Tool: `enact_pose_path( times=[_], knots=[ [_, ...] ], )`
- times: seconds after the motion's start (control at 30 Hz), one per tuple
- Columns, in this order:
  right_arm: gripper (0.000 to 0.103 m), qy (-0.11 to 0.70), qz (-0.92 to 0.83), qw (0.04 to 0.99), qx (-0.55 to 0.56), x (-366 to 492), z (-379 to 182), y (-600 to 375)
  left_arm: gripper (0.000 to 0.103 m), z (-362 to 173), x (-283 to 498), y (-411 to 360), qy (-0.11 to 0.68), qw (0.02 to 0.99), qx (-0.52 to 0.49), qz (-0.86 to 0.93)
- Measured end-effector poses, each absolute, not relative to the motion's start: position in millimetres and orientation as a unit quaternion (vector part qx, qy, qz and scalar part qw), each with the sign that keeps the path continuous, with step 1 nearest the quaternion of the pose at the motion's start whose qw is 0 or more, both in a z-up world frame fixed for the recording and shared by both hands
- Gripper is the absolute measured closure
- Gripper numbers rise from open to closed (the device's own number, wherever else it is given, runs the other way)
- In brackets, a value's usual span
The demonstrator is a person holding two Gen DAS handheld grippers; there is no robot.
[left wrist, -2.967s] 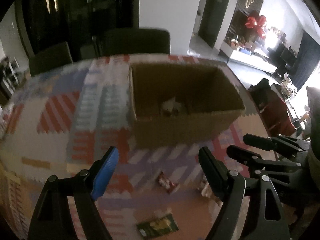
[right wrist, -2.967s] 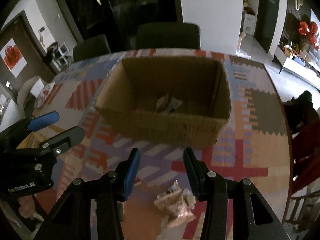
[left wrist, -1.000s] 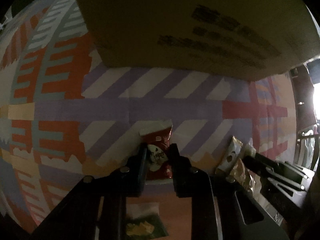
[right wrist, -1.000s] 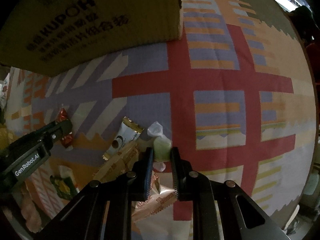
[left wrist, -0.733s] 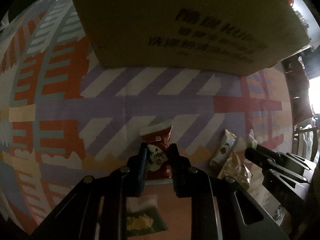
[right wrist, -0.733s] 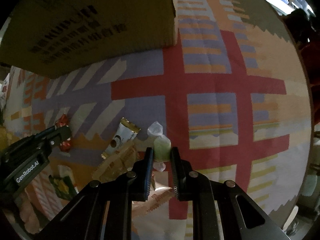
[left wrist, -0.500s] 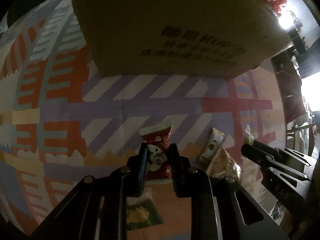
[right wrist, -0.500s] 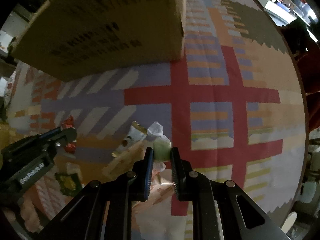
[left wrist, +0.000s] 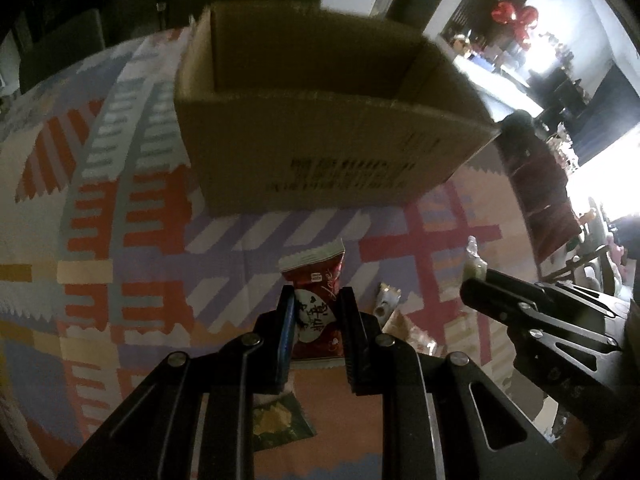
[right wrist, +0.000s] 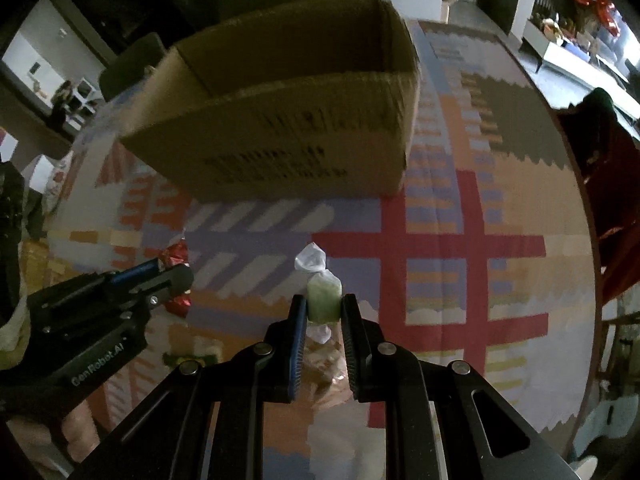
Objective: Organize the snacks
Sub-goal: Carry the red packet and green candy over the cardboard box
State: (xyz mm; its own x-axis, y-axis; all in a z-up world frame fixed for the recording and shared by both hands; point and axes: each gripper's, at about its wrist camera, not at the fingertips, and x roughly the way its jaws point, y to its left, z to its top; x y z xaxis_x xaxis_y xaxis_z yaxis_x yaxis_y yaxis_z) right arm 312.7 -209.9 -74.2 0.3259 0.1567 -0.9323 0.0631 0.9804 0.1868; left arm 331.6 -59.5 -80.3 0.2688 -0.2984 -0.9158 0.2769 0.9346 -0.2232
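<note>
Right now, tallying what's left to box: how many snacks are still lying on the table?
3 visible: a green packet beneath the left gripper, a white bar to its right, and a tan wrapper beside that. The grippers may hide more.

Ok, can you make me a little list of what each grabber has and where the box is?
left gripper: shut on a red snack packet
right gripper: shut on a green wrapped candy
cardboard box: open top, on the patterned tablecloth, beyond both grippers
still on the table: a green packet, other wrappers
</note>
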Motion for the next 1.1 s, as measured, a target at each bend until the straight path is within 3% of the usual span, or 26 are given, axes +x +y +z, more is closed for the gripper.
enact_pose_path(
  times=[0.47,1.1],
  knots=[
    [0.084,0.505,0.053,0.855,0.107,319.1,-11.0,-200.1,0.081,-10.4,337.8,-51.1,0.502,0.842,-0.015,-0.194],
    [0.084,0.466,0.063,0.876,0.105,359.1,20.3,-204.0,0.081,26.7,378.1,-55.9,0.458,0.869,0.004,-0.189]
  ],
)
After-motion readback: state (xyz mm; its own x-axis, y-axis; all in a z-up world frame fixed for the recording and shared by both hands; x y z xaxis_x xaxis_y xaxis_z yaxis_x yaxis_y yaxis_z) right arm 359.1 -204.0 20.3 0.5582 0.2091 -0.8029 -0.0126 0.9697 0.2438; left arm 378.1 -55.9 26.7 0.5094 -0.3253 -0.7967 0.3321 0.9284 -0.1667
